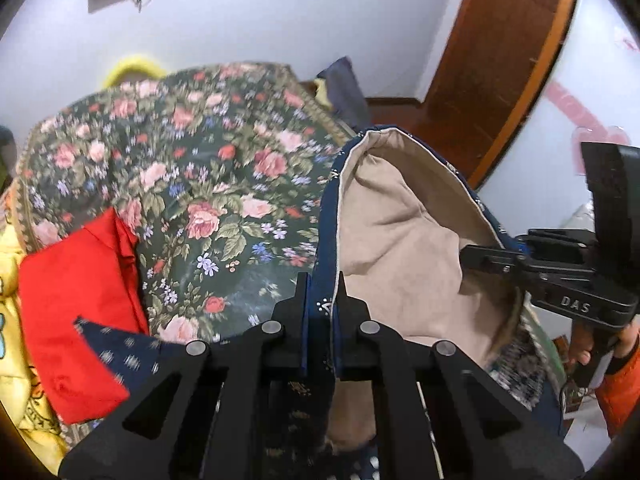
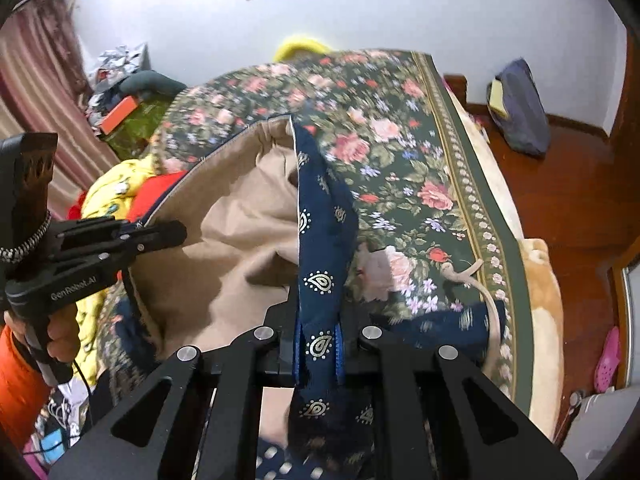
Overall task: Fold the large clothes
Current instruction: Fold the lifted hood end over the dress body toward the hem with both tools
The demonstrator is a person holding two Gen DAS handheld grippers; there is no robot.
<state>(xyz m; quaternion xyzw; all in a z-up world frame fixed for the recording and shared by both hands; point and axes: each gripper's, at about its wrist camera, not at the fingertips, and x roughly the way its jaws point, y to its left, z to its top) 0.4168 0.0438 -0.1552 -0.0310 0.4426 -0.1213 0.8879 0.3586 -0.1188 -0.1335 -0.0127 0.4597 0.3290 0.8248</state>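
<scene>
Garment: navy paisley-print piece (image 1: 320, 248) with beige lining (image 1: 400, 216), lifted above the bed and hanging open between the two grippers; lining faces both cameras, bulging in loose folds.
Left gripper: (image 1: 322, 292) clamped on the garment's navy hem — blue pads pressed against cloth on both sides, fabric running down between the fingers.
Right gripper: (image 2: 318, 344) closed on a navy paisley strip of the same garment, the strip passing straight through the pads and trailing below.
Top edge: beige-and-navy rim arches from one gripper to the other, slack rather than taut.
Loose end: a navy flap with a pale tie cord (image 2: 480, 280) lies on the bedspread just right of the right gripper.
Bed: floral bedspread (image 1: 192, 168), dark green with pink roses, bare across its middle and far side.
Bed edge: bordered trim (image 2: 476, 200) runs along the right side, with wooden floor (image 2: 560, 184) beyond — open there apart from a dark bag (image 2: 520, 108) by the wall and a pink shoe (image 2: 606, 360).
Left-side clutter: red cloth (image 1: 80, 304) and yellow cloth (image 1: 16, 320) crowd the near left of the bed, touching each other.
Far end: pale wall (image 1: 280, 20), with a yellow object (image 1: 132, 68) peeking over the bedspread.
</scene>
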